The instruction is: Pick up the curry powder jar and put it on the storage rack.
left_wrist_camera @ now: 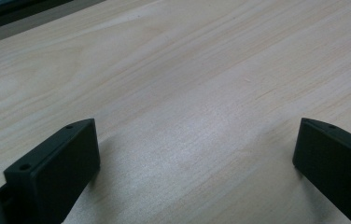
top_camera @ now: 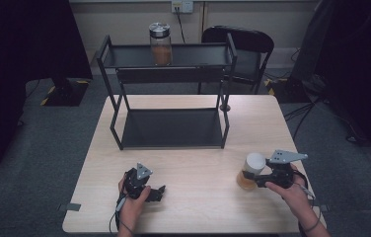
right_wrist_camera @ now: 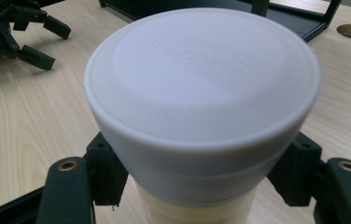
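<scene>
A jar (top_camera: pixel 251 168) with a white lid (right_wrist_camera: pixel 201 79) and a pale amber body stands on the wooden table (top_camera: pixel 198 207) at the front right. My right gripper (top_camera: pixel 249 179) comes at it from the right and is shut on the jar just under the lid. In the right gripper view its black pads (right_wrist_camera: pixel 104 170) press on both sides of the jar. My left gripper (top_camera: pixel 158 193) rests on the table at the front left, held by a hand. Its jaws (left_wrist_camera: pixel 197 158) stand wide apart over bare wood with nothing between them. It is also at the top left of the right gripper view (right_wrist_camera: pixel 54 45).
A black two-tier shelf rack (top_camera: pixel 168 98) stands at the far middle of the table. A glass jar (top_camera: pixel 161 44) with a metal lid and brown contents sits on its top shelf. A round cable hole (top_camera: pixel 225 107) lies by the rack's right leg. A black chair (top_camera: pixel 242 49) stands behind.
</scene>
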Demonstrator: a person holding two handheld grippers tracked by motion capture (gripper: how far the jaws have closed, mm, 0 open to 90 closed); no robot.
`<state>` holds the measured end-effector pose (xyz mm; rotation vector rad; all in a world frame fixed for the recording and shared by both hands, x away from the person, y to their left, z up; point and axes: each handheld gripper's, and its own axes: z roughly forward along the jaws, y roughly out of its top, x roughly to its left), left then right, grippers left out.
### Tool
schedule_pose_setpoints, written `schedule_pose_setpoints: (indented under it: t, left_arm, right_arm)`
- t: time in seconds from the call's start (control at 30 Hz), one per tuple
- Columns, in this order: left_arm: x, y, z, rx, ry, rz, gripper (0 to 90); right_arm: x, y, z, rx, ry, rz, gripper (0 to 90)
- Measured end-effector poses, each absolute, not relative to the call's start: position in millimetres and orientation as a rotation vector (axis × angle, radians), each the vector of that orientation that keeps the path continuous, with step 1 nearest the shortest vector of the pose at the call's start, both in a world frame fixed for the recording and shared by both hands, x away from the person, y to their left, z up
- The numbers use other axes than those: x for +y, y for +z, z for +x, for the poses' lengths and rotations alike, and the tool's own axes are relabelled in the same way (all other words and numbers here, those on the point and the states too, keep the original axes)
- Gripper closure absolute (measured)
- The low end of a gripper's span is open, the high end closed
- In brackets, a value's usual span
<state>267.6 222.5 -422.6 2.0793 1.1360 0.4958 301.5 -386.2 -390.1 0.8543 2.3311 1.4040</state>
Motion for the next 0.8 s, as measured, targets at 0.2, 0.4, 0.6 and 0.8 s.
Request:
schedule_pose_setpoints:
  t: [0.2, 0.4, 0.6, 0.8]
  left_arm:
    - [222, -423, 267, 1.137, 0.495, 2.078, 0.0]
    - [223, -423, 268, 1.136, 0.496, 2.079, 0.0]
    - [223, -423, 268, 1.136, 0.496, 2.079, 0.0]
    - [223, -423, 268, 1.136, 0.496, 2.079, 0.0]
  right_arm:
    - [-384, -388, 300, 2.328, 1.382, 0.841, 34.1]
    - [-381, -384, 304, 2.337, 1.361, 0.835, 34.3]
    - [-374, -376, 309, 2.352, 1.358, 0.827, 34.4]
    - [-366, -366, 316, 2.364, 1.362, 0.814, 34.5]
